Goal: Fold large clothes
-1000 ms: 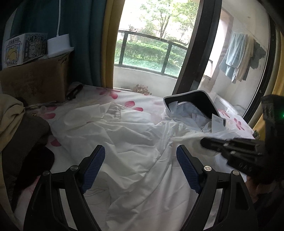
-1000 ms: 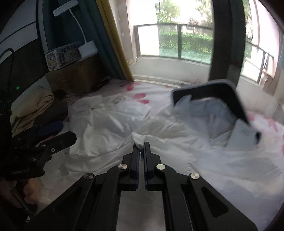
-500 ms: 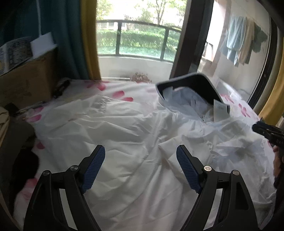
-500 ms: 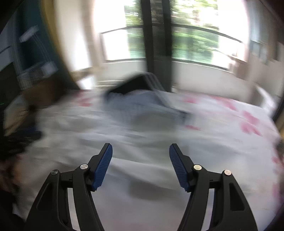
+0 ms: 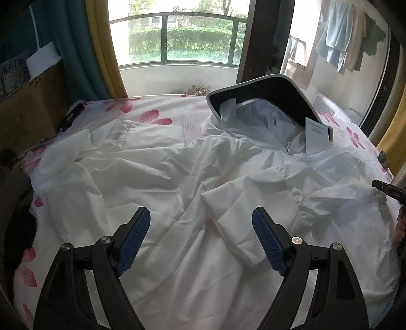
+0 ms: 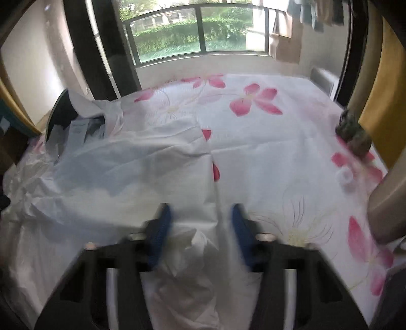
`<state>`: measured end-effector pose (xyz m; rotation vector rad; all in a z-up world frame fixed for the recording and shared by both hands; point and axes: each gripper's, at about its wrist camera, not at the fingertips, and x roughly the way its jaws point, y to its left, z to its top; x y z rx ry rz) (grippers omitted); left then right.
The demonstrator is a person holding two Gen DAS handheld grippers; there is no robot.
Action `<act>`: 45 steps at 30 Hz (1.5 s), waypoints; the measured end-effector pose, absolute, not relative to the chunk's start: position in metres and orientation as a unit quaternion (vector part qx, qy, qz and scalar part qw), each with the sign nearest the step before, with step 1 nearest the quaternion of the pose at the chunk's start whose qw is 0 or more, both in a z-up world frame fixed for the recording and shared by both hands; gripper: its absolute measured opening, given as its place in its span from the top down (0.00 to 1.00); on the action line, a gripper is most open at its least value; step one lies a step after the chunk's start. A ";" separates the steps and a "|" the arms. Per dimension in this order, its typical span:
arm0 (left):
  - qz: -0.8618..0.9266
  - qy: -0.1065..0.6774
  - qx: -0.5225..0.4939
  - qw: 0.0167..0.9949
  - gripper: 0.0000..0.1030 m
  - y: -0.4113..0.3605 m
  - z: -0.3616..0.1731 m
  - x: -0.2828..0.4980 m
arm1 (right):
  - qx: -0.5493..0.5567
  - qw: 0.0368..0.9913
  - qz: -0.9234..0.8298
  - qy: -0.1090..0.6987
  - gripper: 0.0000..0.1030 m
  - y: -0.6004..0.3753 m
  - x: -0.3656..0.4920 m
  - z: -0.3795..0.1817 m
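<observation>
The big white thin-fabric garment (image 5: 157, 162) lies spread and rumpled across the bed with the pink-flower white sheet (image 6: 266, 142), one sleeve thrown out towards the window side, its dark-lined, grey-edged hood (image 5: 269, 94) propped up at the far end with a white paper tag (image 5: 316, 137) beside it. From the right wrist, the garment's straight edge (image 6: 212, 165) runs down the bed between cloth and bare sheet. Left gripper (image 5: 201, 238) hangs above the middle of the garment, blue-padded fingers (image 5: 134, 236) spread wide, nothing between them. Right gripper (image 6: 200, 228), blurred, sits low at the garment's edge; its fingers (image 6: 162, 228) are closing, with bunched white cloth lying between them, pads not yet pressing on it. Its dark tip (image 5: 388, 189) shows at the far right of the left view. Beyond: teal and yellow curtains (image 5: 101, 50), a brown cardboard box (image 5: 28, 114), balcony railing (image 5: 177, 20).
</observation>
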<state>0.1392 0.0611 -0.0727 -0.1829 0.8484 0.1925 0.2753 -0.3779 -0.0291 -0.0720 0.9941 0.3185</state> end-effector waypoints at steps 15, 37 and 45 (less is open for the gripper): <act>0.143 0.398 -0.036 0.906 0.17 0.167 -0.052 0.132 | -0.092 0.874 0.107 0.466 0.95 -0.375 0.264 -0.028; 0.186 0.392 -0.099 0.896 0.94 0.265 -0.080 0.144 | -0.051 0.897 0.103 0.426 0.30 -0.360 0.205 0.024; 0.181 0.292 -0.118 0.931 0.95 0.236 -0.003 0.117 | -0.034 0.900 0.143 0.409 0.30 -0.356 0.197 0.029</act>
